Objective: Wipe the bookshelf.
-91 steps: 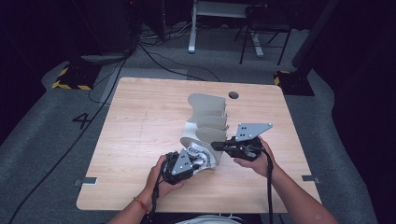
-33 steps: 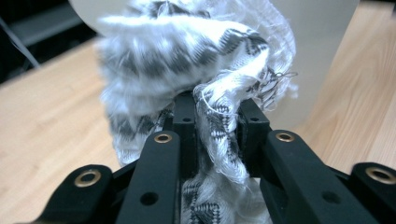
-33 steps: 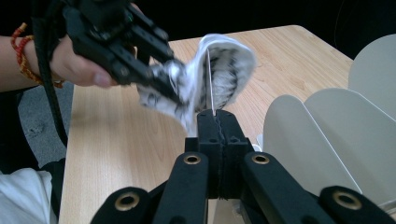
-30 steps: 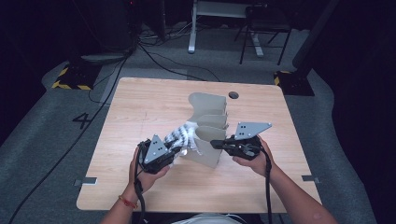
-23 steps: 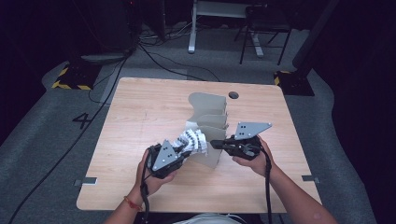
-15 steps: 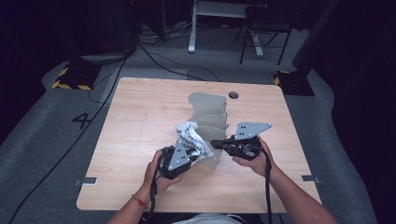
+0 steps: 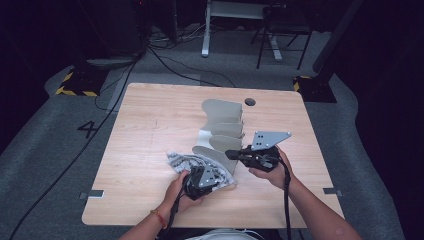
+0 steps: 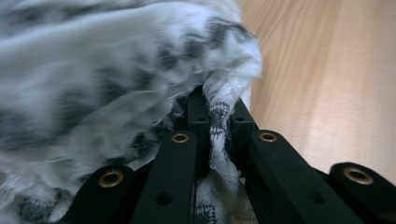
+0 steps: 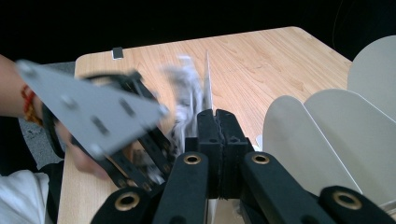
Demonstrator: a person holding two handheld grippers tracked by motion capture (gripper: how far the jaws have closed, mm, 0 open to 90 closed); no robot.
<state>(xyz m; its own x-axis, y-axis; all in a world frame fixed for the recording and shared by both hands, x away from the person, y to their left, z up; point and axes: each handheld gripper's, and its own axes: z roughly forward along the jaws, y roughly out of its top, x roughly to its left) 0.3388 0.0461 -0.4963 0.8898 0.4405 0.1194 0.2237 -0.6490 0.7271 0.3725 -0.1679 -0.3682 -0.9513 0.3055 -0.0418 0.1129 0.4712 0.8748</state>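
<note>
Wood table on grey carpet; hazard-taped feet beyond its far-left corner; cables and chair behind it; dim room.

High view overhead, facing forward and down on the table, gripper views close-up (jaw-level) — sharing its wood.
</note>
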